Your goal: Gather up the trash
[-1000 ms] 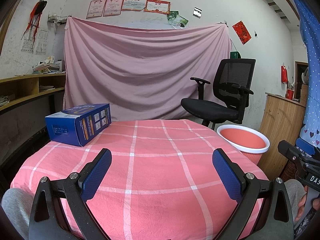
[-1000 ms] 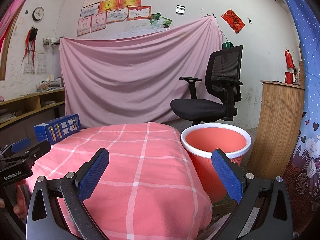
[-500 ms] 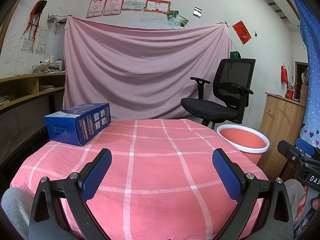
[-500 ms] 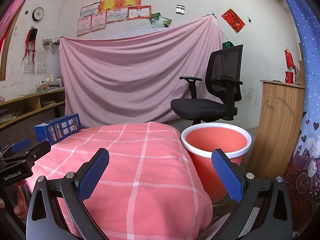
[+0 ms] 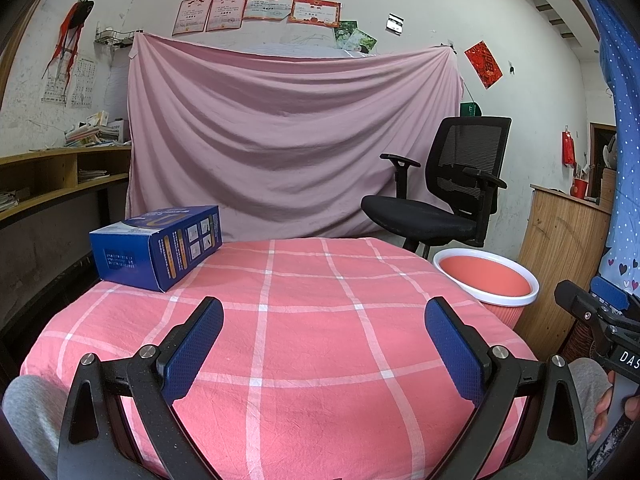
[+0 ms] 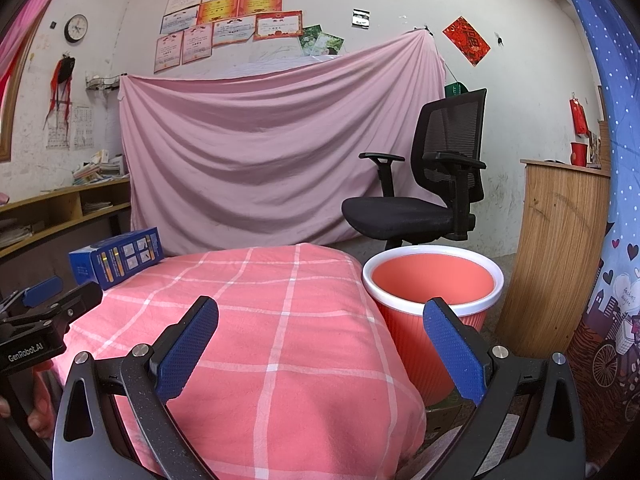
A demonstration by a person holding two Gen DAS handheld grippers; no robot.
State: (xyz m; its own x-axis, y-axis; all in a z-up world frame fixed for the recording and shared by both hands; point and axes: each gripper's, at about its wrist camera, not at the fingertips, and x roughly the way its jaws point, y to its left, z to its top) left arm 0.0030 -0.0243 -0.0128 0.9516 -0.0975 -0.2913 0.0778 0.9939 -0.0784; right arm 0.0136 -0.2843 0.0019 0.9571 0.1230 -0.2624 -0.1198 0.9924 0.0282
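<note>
Two handheld tongs are hovering low over a surface (image 5: 312,344) draped in a pink cloth with white checks. The left tongs (image 5: 324,340) are standing released, blue-padded fingers wide apart with nothing between them. The right tongs (image 6: 320,340) are likewise released and empty, aimed past the surface's right edge.

A blue cardboard box (image 5: 158,246), the trash at hand, is lying on the cloth at about ten o'clock from the left tongs, well apart from them. Its printed text and small picture panels are too small to read. In the right wrist view the box (image 6: 118,256) is sitting at the far left corner of the surface.

A red bin with a white rim (image 6: 434,304) is standing on the floor just beside the surface, at about one o'clock from the right tongs; its base is hidden behind a finger.

White lettering on the left tool's body, seen at nine o'clock in the right wrist view, reads "GenRobot.AI". On the right tool, cut off by the frame edge in the left wrist view, only "DAS" shows. A hand (image 5: 608,412) is gripping that tool, mostly hidden.
</note>
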